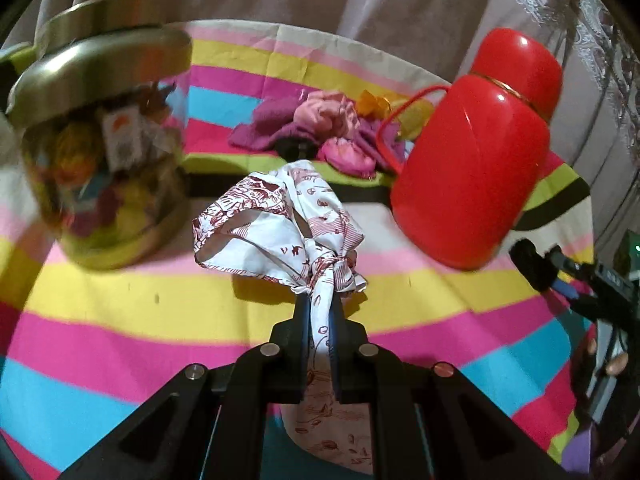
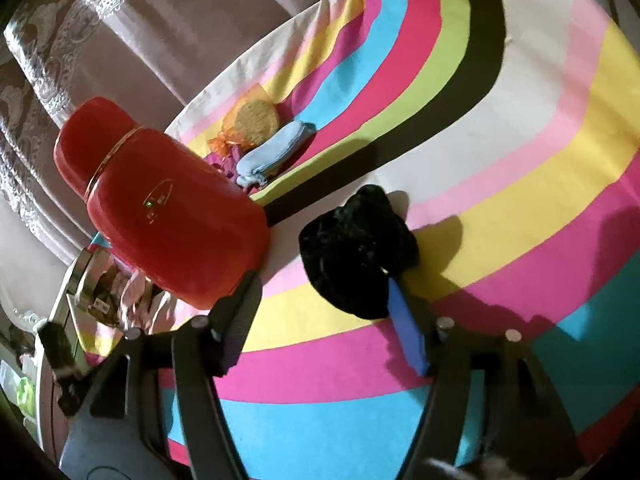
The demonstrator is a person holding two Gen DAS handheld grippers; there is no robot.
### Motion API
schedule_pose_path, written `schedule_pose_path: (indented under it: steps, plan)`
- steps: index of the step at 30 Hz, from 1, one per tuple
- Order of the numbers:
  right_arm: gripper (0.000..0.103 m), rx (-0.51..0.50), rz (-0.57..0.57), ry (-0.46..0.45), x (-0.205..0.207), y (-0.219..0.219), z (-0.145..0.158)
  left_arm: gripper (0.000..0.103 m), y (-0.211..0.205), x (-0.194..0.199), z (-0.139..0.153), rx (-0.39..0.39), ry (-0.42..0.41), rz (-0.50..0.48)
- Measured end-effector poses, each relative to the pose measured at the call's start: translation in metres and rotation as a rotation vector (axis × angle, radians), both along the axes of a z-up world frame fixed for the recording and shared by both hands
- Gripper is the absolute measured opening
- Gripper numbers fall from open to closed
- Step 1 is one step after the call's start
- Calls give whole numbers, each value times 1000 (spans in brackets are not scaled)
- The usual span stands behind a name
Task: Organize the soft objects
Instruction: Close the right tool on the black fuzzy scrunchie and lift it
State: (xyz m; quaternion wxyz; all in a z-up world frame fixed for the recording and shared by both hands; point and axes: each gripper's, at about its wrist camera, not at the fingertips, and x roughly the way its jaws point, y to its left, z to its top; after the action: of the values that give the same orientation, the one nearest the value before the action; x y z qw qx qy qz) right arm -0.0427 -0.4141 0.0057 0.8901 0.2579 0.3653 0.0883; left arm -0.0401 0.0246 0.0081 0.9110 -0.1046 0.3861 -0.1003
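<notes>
A: Striped multicoloured tablecloth (image 1: 120, 312) is covering the table, with grey curtains (image 1: 400, 0) behind.

B: Left gripper (image 1: 320, 308) is pinching the white red-printed cloth (image 1: 272, 228) tight above the table. Right gripper (image 2: 320, 300) is spreading wide around the fuzzy black soft object (image 2: 356, 240), beside the glossy red plastic thermos (image 2: 172, 208).

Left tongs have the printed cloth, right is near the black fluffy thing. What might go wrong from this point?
1. The left tongs pinch the white, red-printed cloth only at its knotted end, so most of it hangs loose and may slip out or snag.
2. The tall red plastic flask stands close by the cloth; a swing might tip it.
3. The right tongs are open, with the black fuzzy soft item bunched against one finger: closing may catch only an edge.
</notes>
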Motion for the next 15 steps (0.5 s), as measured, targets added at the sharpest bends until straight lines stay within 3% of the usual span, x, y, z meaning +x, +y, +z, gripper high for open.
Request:
schedule_pose_path:
  steps: [6, 10, 15]
  plan:
    - [72, -48, -8, 23, 4, 4, 2, 9, -7, -22, -1, 17, -13, -25]
    - [76, -172, -101, 82, 9, 5, 1, 9, -12, -30, -2, -7, -9, -35]
    - [79, -340, -87, 119, 35, 20, -1, 9, -25, -49, 9, -6, -31, -81]
